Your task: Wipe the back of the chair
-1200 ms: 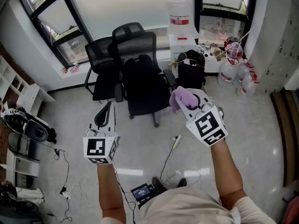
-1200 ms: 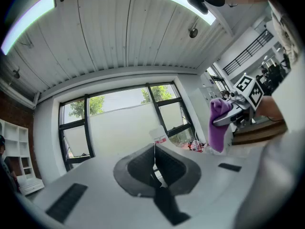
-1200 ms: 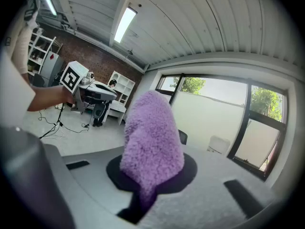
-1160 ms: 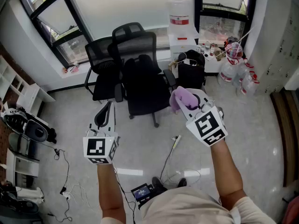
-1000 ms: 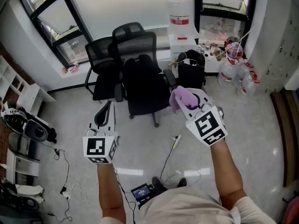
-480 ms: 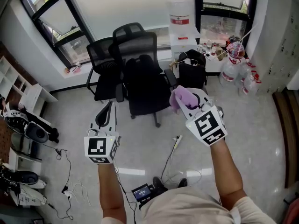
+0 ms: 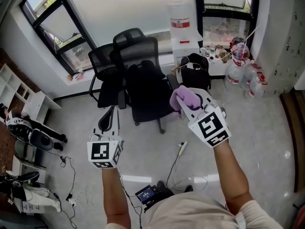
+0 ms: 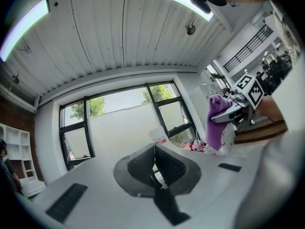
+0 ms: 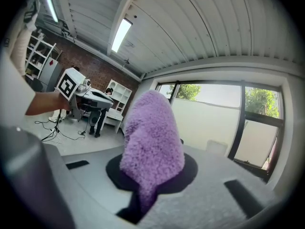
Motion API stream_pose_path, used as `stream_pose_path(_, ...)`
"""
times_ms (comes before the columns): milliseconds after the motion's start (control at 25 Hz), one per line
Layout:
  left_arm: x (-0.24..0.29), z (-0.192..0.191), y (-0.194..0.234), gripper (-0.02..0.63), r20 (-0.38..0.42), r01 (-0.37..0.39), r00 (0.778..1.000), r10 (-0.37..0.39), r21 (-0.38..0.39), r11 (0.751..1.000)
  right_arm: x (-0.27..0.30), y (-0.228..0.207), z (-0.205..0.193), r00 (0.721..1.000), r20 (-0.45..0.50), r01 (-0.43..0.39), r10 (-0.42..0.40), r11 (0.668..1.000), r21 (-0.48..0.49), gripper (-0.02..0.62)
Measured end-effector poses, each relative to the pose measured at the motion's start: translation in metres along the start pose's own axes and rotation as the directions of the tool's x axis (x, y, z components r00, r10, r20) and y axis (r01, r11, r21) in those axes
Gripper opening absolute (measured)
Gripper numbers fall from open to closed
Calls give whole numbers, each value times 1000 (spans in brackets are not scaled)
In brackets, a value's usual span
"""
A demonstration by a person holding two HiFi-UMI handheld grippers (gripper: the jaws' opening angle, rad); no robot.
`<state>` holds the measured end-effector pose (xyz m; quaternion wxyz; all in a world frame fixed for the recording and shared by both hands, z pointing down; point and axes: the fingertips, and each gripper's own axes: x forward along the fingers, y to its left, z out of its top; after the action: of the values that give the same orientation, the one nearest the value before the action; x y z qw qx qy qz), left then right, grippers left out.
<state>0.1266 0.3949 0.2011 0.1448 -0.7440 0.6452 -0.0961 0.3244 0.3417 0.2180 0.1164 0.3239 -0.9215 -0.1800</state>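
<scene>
The cloth (image 7: 184, 98) is seen as fluffy, matt purple fleece; the chair (image 7: 141, 57) back as black mesh; the floor (image 7: 262, 140) as glossy.

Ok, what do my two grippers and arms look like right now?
The left gripper and right gripper both have white bodies with dark grey jaws. Each carries a white cube with black square markers. No cables show on them. The person wears a light beige short sleeve; the forearms are uncovered.

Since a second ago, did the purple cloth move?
Yes, just a little: the purple cloth in the right gripper has crept forward, nearer the front black chair.
</scene>
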Motion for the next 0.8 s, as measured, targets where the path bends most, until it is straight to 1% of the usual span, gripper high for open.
stream_pose_path(200,21,-8,9,6,3,-2,1000,2,10,1000,20,-9,-4,1000,-8,11,-11,1000,-11,21)
stream_pose_path(360,43,-14,33,6,30,-2,1000,1,34,999,48,-14,-5,999,-23,23,-23,1000,-19,20)
stream_pose_path(480,63,-22,50,6,43,24,999,-25,19,1000,74,-16,-7,999,-33,42,-43,999,-25,20)
stream_pose_path(640,99,-35,87,6,59,62,996,-62,10,998,120,-23,-5,996,-44,82,-83,996,-29,20)
stream_pose_path(800,130,-59,132,6,60,95,994,-95,-4,995,173,-22,-5,992,-64,111,-112,994,-19,20)
